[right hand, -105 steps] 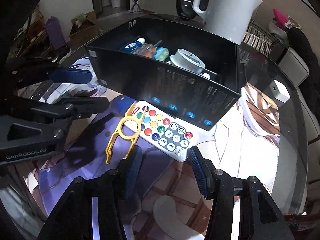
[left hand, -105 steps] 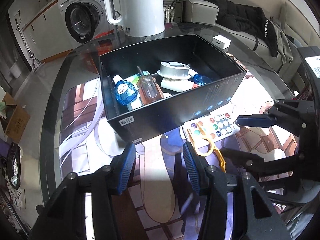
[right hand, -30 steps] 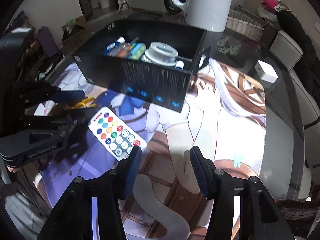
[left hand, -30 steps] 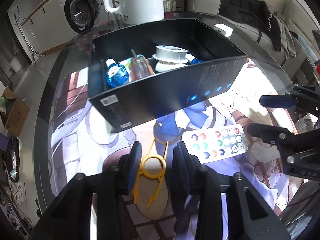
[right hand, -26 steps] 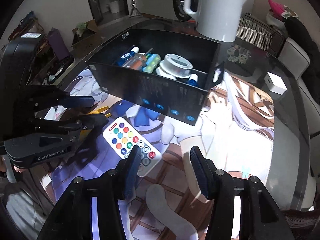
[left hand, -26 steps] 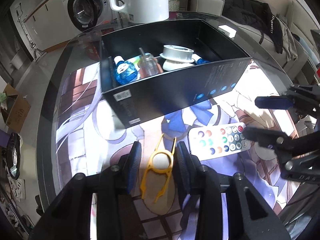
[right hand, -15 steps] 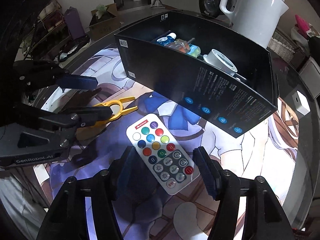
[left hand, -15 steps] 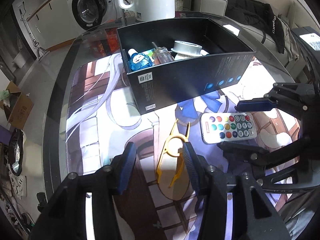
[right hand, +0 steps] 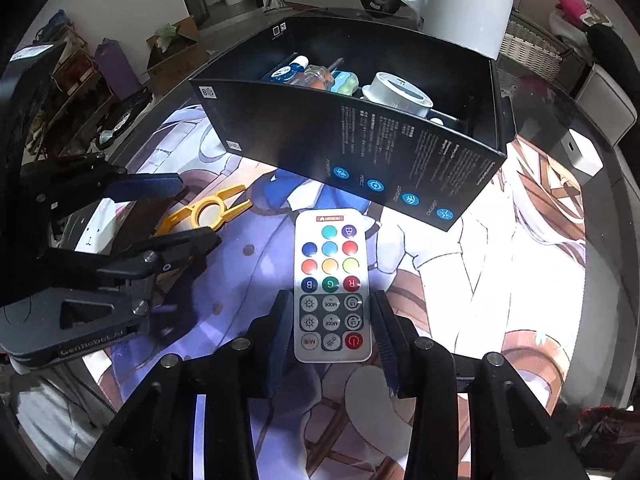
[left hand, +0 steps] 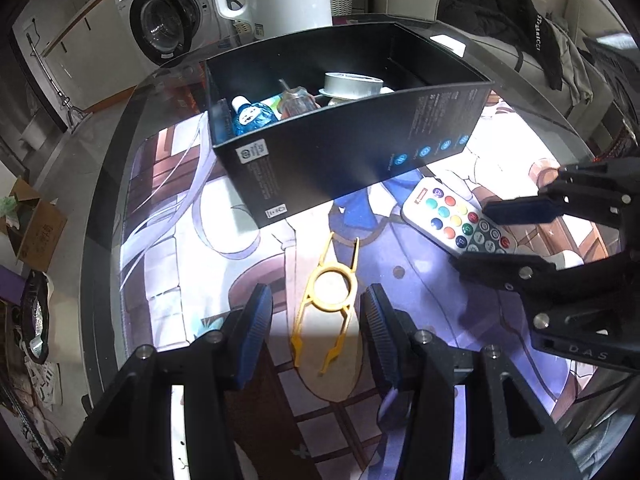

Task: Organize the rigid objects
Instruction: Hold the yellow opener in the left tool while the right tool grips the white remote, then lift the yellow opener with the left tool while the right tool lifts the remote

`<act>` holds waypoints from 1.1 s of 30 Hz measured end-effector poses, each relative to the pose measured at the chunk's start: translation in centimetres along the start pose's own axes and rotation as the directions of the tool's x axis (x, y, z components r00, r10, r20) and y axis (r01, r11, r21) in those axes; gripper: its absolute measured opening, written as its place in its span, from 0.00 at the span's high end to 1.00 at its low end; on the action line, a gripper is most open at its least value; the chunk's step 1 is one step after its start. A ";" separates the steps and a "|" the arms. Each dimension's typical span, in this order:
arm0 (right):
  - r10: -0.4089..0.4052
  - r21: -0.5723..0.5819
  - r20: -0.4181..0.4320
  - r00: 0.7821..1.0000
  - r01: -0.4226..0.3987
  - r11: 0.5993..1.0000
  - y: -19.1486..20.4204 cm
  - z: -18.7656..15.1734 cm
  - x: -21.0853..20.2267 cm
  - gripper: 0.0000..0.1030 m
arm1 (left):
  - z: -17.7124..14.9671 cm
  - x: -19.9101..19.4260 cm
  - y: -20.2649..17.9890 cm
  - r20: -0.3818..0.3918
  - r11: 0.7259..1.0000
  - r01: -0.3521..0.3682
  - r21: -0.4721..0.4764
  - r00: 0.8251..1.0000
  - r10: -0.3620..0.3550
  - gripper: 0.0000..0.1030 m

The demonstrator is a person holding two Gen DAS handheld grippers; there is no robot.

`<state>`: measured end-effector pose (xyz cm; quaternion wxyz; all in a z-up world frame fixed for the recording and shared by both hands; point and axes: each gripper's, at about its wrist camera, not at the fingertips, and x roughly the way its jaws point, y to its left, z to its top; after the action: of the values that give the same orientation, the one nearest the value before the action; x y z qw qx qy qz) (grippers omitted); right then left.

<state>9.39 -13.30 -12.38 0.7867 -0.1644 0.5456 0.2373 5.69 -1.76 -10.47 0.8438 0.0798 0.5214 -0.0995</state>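
Observation:
A yellow plastic clip tool lies flat on the printed mat, between the fingers of my open left gripper; it also shows in the right wrist view. A white remote with coloured buttons lies on the mat, its near end between the fingers of my open right gripper; it also shows in the left wrist view. Neither is gripped. Behind them stands an open black box holding a blue bottle, a clear bottle and a white round spool.
A white kettle stands behind the box. A small white charger cube lies at the right on the glass table. A washing machine and a sofa with a black jacket are beyond the table.
Both grippers have closed in on their objects: the left one now straddles the yellow clip tool and the right one straddles the remote's near end. The left jaws have opened wider.

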 end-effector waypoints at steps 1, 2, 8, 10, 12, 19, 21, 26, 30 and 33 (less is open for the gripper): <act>-0.003 0.000 0.004 1.000 0.003 1.000 0.1 0.2 0.2 0.60 | 0.0 0.2 -0.1 -0.005 1.000 0.000 0.003 1.000 0.000 0.53; -0.006 -0.004 0.007 1.000 0.006 1.000 0.2 0.4 0.3 0.54 | -0.1 0.3 -0.1 -0.006 1.000 0.000 0.005 1.000 0.000 0.53; -0.040 -0.026 0.018 0.999 0.040 0.999 1.2 1.6 1.6 0.45 | 0.0 0.4 0.2 -0.007 1.000 0.020 -0.007 1.000 -0.020 0.53; -0.034 -0.023 0.019 0.999 0.035 0.999 1.1 1.6 1.7 0.45 | 0.1 0.4 0.2 -0.003 1.000 0.021 -0.004 1.000 -0.021 0.53; -0.032 -0.022 0.023 0.999 0.032 0.999 1.1 1.6 1.8 0.45 | 0.1 0.4 0.2 0.001 1.000 0.026 -0.007 1.000 -0.026 0.55; -0.040 -0.030 0.018 0.999 0.040 0.999 0.5 1.1 0.9 0.63 | 0.5 0.4 -0.1 -0.004 0.998 0.057 -0.005 0.998 -0.058 0.76; -0.046 -0.027 0.015 0.999 0.046 0.999 0.6 1.1 0.8 0.62 | 0.5 0.4 0.0 -0.004 0.998 0.060 -0.007 0.998 -0.060 0.76; -0.051 -0.023 0.014 0.999 0.051 0.998 0.7 1.1 0.8 0.63 | 0.5 0.4 -0.1 0.000 0.998 0.057 0.001 0.998 -0.057 0.77; -0.061 -0.027 0.019 0.998 0.062 0.998 0.9 1.1 0.7 0.63 | 0.5 0.3 -0.1 0.006 0.998 0.059 0.001 0.998 -0.059 0.77; -0.068 -0.023 0.024 0.997 0.069 0.997 0.9 1.0 0.6 0.63 | 0.5 -0.3 -0.1 0.026 0.998 0.061 0.001 0.998 -0.061 0.76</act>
<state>9.84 -11.95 -12.62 0.7986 -0.1896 0.5277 0.2187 5.98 -2.00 -10.01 0.8471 0.0627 0.5123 -0.1265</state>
